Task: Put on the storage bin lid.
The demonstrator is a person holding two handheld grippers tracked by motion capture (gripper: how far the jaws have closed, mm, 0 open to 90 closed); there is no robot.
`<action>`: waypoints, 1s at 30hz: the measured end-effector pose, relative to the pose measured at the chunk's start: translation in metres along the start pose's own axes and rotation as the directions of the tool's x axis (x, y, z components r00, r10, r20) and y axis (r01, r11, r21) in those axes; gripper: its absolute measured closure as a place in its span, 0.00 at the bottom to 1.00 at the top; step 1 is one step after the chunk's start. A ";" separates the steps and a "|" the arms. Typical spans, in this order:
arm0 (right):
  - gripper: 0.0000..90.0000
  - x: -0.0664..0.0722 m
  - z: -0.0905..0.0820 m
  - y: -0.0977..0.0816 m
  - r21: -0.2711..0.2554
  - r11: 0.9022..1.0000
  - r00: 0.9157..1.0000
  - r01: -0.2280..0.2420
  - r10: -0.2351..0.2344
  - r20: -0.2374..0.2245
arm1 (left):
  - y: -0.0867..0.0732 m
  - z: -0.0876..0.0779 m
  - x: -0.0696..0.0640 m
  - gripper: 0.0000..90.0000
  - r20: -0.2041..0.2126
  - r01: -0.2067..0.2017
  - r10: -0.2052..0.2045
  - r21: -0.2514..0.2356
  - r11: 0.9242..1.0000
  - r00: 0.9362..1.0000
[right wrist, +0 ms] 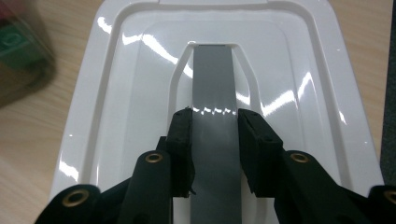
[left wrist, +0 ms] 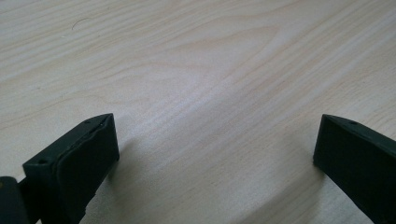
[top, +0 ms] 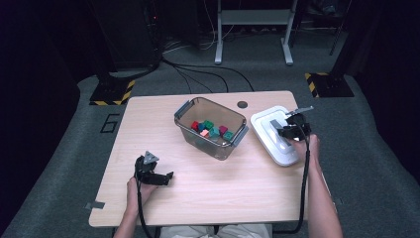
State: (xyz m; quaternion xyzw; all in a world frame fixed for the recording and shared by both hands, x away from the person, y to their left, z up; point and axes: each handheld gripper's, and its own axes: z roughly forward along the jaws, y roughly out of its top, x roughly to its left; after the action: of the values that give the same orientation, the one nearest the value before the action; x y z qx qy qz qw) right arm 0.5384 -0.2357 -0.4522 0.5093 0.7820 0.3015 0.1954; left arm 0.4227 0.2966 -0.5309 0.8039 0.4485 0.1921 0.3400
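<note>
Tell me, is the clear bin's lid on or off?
Off. The white lid lies on the table beside the open bin, right gripper clamping its grey handle.

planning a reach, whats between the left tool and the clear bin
Only bare tabletop between the left tool and the clear bin, seen in the high view.

Blocks (top: 213,130) in bin (top: 187,108), lid (top: 265,134) right.

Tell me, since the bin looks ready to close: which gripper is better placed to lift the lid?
The right gripper: its jaws already flank the grey handle of the white lid. The left gripper hovers open over bare table.
</note>
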 end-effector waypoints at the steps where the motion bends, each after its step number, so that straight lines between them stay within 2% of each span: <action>1: 0.74 0.002 -0.005 0.004 -0.009 1.000 1.000 0.014 -0.014 0.002 | 0.000 0.000 0.000 0.00 0.000 0.000 0.000 0.000 1.000 1.000; 3: 0.74 0.004 -0.011 0.008 -0.017 1.000 1.000 0.026 -0.026 0.006 | 0.000 0.000 0.000 0.00 0.000 0.000 0.000 0.000 1.000 1.000; 6: 0.74 0.010 -0.031 0.025 -0.042 0.998 0.999 0.054 -0.054 0.006 | 0.000 0.000 0.000 0.00 0.000 0.000 0.000 0.000 1.000 1.000; 8: 0.74 0.012 -0.035 0.028 -0.047 0.997 0.998 0.058 -0.058 0.003 | 0.000 0.000 0.000 0.00 0.000 0.000 0.000 0.000 1.000 1.000; 10: 0.74 0.019 -0.048 0.043 -0.066 0.994 0.996 0.087 -0.087 -0.002 | 0.000 0.000 0.000 0.00 0.000 0.000 0.000 0.000 1.000 1.000; 14: 0.74 0.026 -0.059 0.055 -0.082 0.992 0.995 0.100 -0.101 -0.014 | 0.000 0.000 0.000 0.00 0.000 0.000 0.000 0.000 1.000 1.000; 16: 0.74 0.036 -0.068 0.070 -0.096 0.986 0.990 0.136 -0.139 -0.022 | 0.000 0.000 0.000 0.00 0.000 0.000 0.000 0.000 1.000 1.000; 18: 0.74 0.039 -0.071 0.073 -0.097 0.985 0.989 0.143 -0.146 -0.028 | 0.000 0.000 0.000 0.00 0.000 0.000 0.000 0.000 1.000 1.000; 20: 0.74 0.053 -0.076 0.088 -0.113 0.978 0.982 0.176 -0.183 -0.056 | 0.000 0.000 0.000 0.00 0.000 0.000 0.000 0.000 1.000 1.000; 21: 0.74 0.053 -0.076 0.088 -0.113 0.978 0.982 0.176 -0.183 -0.056 | 0.000 0.000 0.000 0.00 0.000 0.000 0.000 0.000 1.000 1.000; 22: 0.74 0.063 -0.078 0.096 -0.116 0.973 0.976 0.198 -0.207 -0.070 | 0.000 0.000 0.000 0.00 0.000 0.001 -0.001 -0.001 1.000 1.000; 24: 0.74 0.066 -0.078 0.099 -0.119 0.971 0.973 0.206 -0.216 -0.076 | 0.000 0.000 0.000 0.00 0.001 -0.001 0.001 0.001 1.000 1.000; 25: 0.74 0.076 -0.078 0.108 -0.126 0.963 0.964 0.237 -0.249 -0.097 | 0.000 0.000 0.000 0.00 0.001 0.000 0.000 0.001 1.000 1.000; 26: 0.74 0.080 -0.078 0.110 -0.118 0.965 0.964 0.232 -0.245 -0.105 | 0.000 0.000 0.000 0.00 0.001 0.000 0.000 0.001 1.000 1.000; 28: 0.74 0.090 -0.076 0.117 -0.120 0.961 0.956 0.250 -0.264 -0.127 | 0.000 0.000 0.000 0.00 0.000 -0.001 0.001 0.000 1.000 1.000; 30: 0.74 0.095 -0.075 0.120 -0.122 0.959 0.953 0.257 -0.273 -0.134 | 0.000 0.000 0.000 0.00 -0.001 -0.003 0.003 0.000 1.000 1.000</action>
State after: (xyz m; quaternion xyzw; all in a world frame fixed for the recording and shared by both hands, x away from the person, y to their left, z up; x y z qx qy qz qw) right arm 0.5354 -0.1329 -0.3161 0.3650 0.8391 0.3497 0.2011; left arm 0.4228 0.2968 -0.5308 0.8045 0.4476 0.1927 0.3396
